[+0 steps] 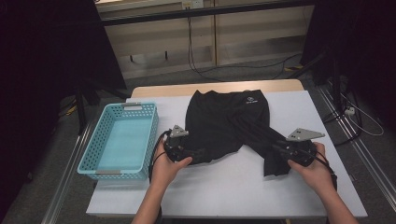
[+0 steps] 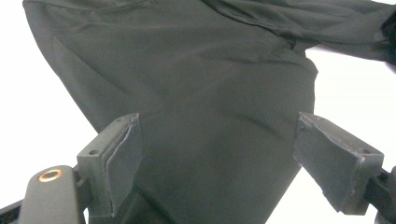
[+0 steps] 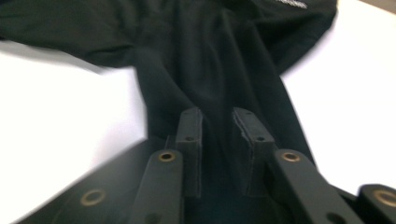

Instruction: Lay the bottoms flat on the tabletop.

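Note:
A black pair of shorts (image 1: 229, 121) lies spread on the white table (image 1: 233, 191), waistband far, two legs toward me. My left gripper (image 1: 198, 154) sits at the hem of the left leg; in the left gripper view its jaws (image 2: 215, 154) stand wide open astride the dark cloth (image 2: 196, 84), not pinching it. My right gripper (image 1: 276, 147) rests on the right leg of the shorts. In the right gripper view its jaws (image 3: 217, 128) are drawn close together with a fold of the black cloth (image 3: 210, 60) between the pads.
A light blue perforated basket (image 1: 90, 148) stands on the table's left end, beside my left hand. Bare white tabletop runs along the near edge and right of the shorts. Dark stands and cables lie on the floor beyond the table.

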`<state>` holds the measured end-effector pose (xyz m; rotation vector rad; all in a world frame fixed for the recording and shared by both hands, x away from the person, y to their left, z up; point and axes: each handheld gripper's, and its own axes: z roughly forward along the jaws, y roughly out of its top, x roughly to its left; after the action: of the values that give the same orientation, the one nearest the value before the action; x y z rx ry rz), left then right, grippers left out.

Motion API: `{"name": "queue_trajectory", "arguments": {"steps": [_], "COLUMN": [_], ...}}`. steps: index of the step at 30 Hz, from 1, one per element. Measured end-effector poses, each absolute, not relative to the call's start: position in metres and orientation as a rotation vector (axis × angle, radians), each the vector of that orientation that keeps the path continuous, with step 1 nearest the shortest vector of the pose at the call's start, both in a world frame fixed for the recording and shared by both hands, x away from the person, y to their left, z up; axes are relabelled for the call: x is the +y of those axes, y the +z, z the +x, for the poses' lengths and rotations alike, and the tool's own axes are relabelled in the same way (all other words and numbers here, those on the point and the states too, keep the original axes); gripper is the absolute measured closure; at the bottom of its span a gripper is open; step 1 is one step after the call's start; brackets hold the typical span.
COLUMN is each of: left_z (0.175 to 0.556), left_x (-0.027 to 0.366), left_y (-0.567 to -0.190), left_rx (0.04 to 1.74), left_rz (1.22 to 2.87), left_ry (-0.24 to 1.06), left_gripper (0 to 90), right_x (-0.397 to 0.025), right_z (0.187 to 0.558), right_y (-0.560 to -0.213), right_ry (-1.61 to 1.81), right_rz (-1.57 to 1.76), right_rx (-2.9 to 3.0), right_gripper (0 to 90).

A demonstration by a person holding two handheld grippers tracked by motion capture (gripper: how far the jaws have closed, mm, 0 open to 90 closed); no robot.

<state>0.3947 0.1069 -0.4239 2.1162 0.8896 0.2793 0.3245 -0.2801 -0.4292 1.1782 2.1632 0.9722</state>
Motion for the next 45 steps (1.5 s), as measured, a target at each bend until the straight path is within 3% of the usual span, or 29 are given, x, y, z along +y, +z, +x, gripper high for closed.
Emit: {"name": "queue_trajectory", "arguments": {"steps": [6, 12, 15, 16, 17, 25, 36, 37, 39, 44, 45], "left_z": [0.395, 0.394, 0.394, 0.394, 0.394, 0.394, 0.394, 0.394, 0.393, 0.392, 0.392], "left_x": [0.109, 0.109, 0.108, 0.107, 0.107, 0.107, 0.105, 0.105, 0.105, 0.105, 0.105], "left_y": [-0.423, -0.422, -0.423, -0.423, -0.424, -0.424, -0.426, -0.426, -0.426, -0.424, -0.424], "left_rx": [0.884, 0.889, 0.882, 0.883, 0.884, 0.882, 0.887, 0.890, 0.893, 0.880, 0.878], "left_rz": [2.108, 2.103, 2.104, 2.103, 2.107, 2.110, 2.108, 2.106, 2.104, 2.097, 2.099], "left_ry": [0.256, 0.258, 0.253, 0.255, 0.262, 0.248, 0.239, 0.238, 0.238, 0.238, 0.238], "left_gripper": [16.6, 16.5, 16.5, 16.5, 16.5, 16.5, 16.5, 16.5, 16.5, 16.5, 16.5], "right_x": [-0.256, -0.247, -0.249, -0.249, -0.250, -0.240, -0.183, -0.179, -0.174, -0.196, -0.196], "right_z": [0.319, 0.321, 0.324, 0.324, 0.325, 0.321, 0.314, 0.314, 0.316, 0.317, 0.317], "right_y": [-0.425, -0.444, -0.452, -0.451, -0.450, -0.434, -0.429, -0.431, -0.437, -0.435, -0.435], "right_ry": [1.010, 0.858, 0.847, 0.849, 0.868, 1.023, 1.249, 1.232, 1.190, 1.129, 1.129], "right_rz": [1.119, 1.114, 1.129, 1.125, 1.131, 1.099, 0.975, 0.961, 0.971, 1.056, 1.056], "right_rx": [2.218, 2.306, 2.312, 2.313, 2.319, 2.321, 2.403, 2.417, 2.433, 2.364, 2.364], "right_gripper": [65.8, 63.1, 72.0, 82.3, 87.1, 89.0, 88.9, 87.3, 71.7, 51.7, 51.7]}}
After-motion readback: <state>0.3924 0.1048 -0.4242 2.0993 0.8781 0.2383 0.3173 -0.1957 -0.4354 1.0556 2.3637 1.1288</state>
